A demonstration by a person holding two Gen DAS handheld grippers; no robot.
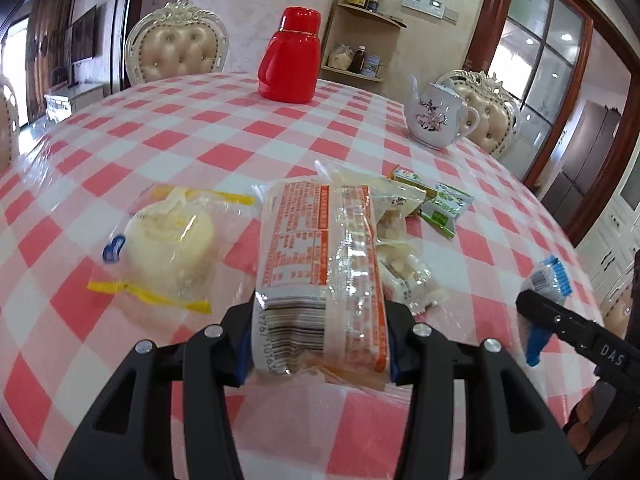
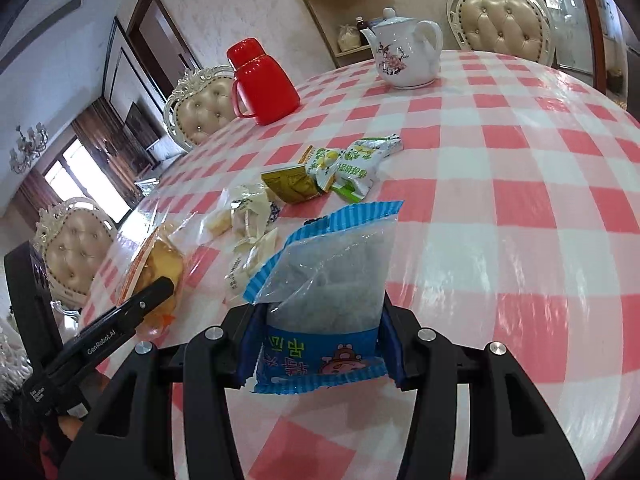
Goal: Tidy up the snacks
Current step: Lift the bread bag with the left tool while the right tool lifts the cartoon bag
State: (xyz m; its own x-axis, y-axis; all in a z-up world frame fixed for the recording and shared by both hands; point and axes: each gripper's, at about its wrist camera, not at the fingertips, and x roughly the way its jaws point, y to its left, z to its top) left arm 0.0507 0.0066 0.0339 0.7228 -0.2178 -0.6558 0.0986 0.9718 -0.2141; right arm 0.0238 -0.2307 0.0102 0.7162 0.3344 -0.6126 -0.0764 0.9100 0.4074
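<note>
Your left gripper [image 1: 320, 344] is clamped on the orange pack [image 1: 320, 268], bottom centre of its frame. Your right gripper [image 2: 316, 348] is clamped on the blue pack [image 2: 328, 280], bottom centre of its own view. On the checked table [image 1: 200, 128], a yellow-edged bun [image 1: 168, 244] lies left of the orange pack, green packets [image 1: 440, 204] to the upper right. Further up stand a red flask [image 1: 290, 56] and a teapot [image 1: 436, 116].
</note>
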